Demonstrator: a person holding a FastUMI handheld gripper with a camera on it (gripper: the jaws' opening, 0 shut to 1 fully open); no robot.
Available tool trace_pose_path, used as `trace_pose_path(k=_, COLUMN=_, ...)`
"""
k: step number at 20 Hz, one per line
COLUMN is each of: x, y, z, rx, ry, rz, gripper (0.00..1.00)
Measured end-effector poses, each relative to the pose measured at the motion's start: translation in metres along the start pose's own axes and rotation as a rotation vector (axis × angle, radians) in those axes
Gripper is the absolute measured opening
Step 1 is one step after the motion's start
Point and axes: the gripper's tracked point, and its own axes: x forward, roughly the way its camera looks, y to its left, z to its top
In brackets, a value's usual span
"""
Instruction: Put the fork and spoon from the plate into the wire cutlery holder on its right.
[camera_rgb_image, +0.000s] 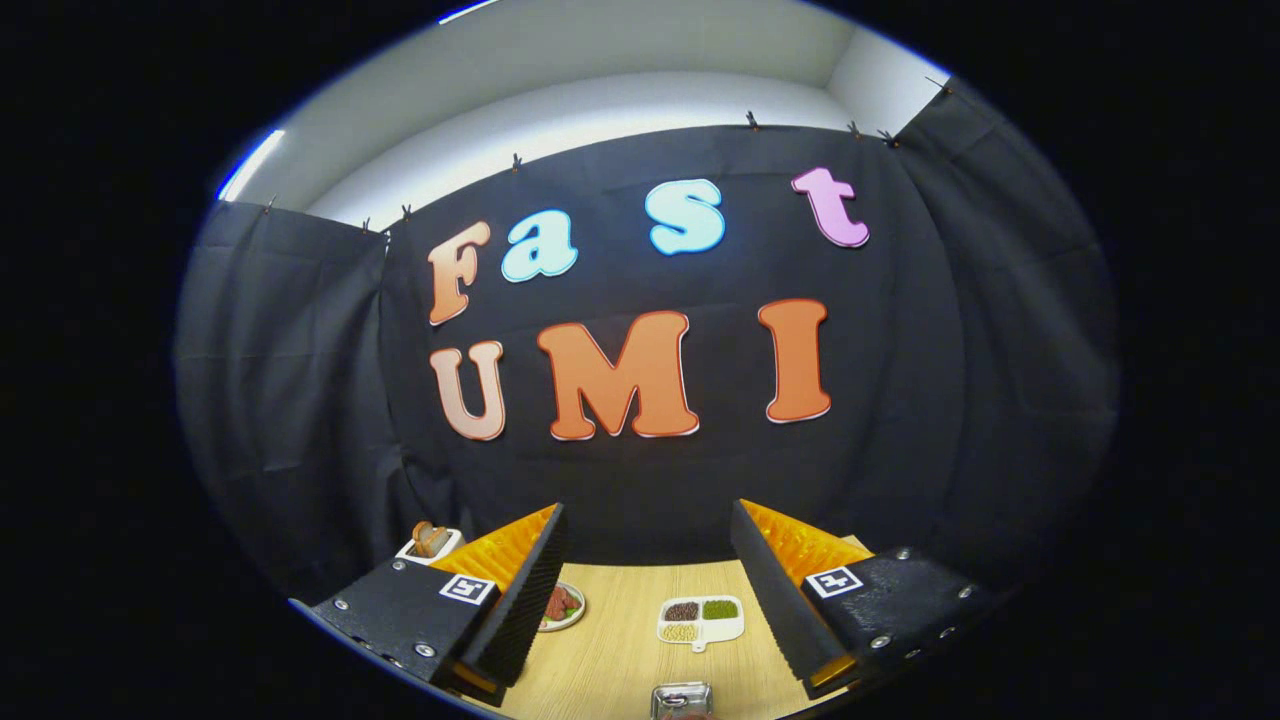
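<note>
Two fingers of the handheld gripper (648, 590) stood spread wide apart with nothing between them, aimed high at the dark cloth wall (640, 480) rather than down at the work. Beyond them, on the pale wood-grain tabletop (620, 660), lay a white divided tray holding brown, green and yellow grains (701, 619), a small round plate with reddish food (562, 606) half hidden behind the left finger, and a white square dish bearing a brown loaf-like piece (431, 542) further left. Nearest the gripper sat a shiny metal container (682, 699), only its top edge in sight; whether it was the wire cutlery holder could not be told. Fork, spoon and their plate could not be made out, so how far the job stood was unsettled. Whatever came next would likely go better with the gripper tipped downward until the tabletop was properly seen. Above the cloth, a white wall met a lit ceiling (600, 70).
</note>
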Motion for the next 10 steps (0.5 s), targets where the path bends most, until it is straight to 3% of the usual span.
trace_pose_path(k=4, x=-0.004, y=0.003, z=0.035, rx=-0.019, ry=-0.149, rz=0.001, gripper=0.97)
trace_pose_path(k=10, x=-0.011, y=0.009, z=0.048, rx=-0.068, ry=-0.211, rz=-0.015, gripper=0.97)
